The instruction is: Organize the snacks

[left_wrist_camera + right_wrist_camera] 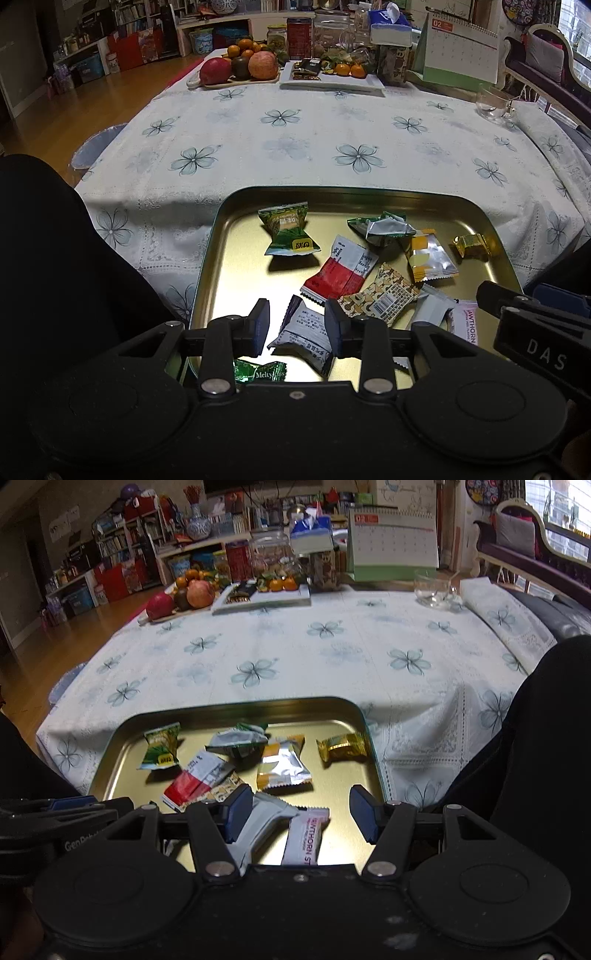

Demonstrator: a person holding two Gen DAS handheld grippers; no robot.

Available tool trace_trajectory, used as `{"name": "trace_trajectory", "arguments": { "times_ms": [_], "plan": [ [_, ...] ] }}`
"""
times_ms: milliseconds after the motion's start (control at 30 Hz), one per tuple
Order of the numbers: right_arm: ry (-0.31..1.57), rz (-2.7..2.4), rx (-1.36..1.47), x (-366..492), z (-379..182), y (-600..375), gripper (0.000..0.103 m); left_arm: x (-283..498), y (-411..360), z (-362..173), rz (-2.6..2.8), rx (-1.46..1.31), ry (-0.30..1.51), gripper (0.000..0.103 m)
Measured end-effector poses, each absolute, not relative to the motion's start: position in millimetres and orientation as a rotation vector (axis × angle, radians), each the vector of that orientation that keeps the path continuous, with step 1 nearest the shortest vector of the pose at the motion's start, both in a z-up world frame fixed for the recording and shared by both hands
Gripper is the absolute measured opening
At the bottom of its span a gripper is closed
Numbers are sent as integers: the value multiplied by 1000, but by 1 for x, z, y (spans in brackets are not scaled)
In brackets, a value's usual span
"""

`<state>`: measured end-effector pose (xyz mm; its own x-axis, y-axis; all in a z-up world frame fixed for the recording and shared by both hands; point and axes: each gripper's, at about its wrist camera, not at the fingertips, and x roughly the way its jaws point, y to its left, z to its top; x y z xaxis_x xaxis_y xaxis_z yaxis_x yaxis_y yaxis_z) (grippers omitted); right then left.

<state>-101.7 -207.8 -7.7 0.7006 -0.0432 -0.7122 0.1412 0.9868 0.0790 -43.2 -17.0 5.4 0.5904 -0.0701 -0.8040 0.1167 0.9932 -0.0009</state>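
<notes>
A gold metal tray (332,190) at the table's near edge holds several wrapped snacks. My left gripper (297,326) hangs open over its near left part, with a grey-white printed packet (303,339) lying between the fingers and a gap at the left pad. A green Meltykiss packet (258,373) lies just under it. My right gripper (299,814) stands open wider over the tray's near right. A white hawthorn stick (304,834) and a grey packet (262,819) lie between its fingers, ungripped. Farther in lie a red-white packet (341,271), a green packet (290,230) and a gold candy (343,747).
The floral tablecloth (280,147) stretches beyond the tray. At the far end stand a fruit board (240,66), a white tray (332,79), jars, a tissue box and a desk calendar (458,55). A glass cup (432,587) sits far right. Dark-clothed legs flank the tray.
</notes>
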Motion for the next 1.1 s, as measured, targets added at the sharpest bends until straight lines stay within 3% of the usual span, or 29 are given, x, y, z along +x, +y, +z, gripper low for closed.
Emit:
{"name": "trace_trajectory", "arguments": {
  "times_ms": [1100],
  "plan": [
    [837, -107, 118, -95, -16, -208, 62, -42, -16, 4, -102, 47, 946, 42]
  ]
}}
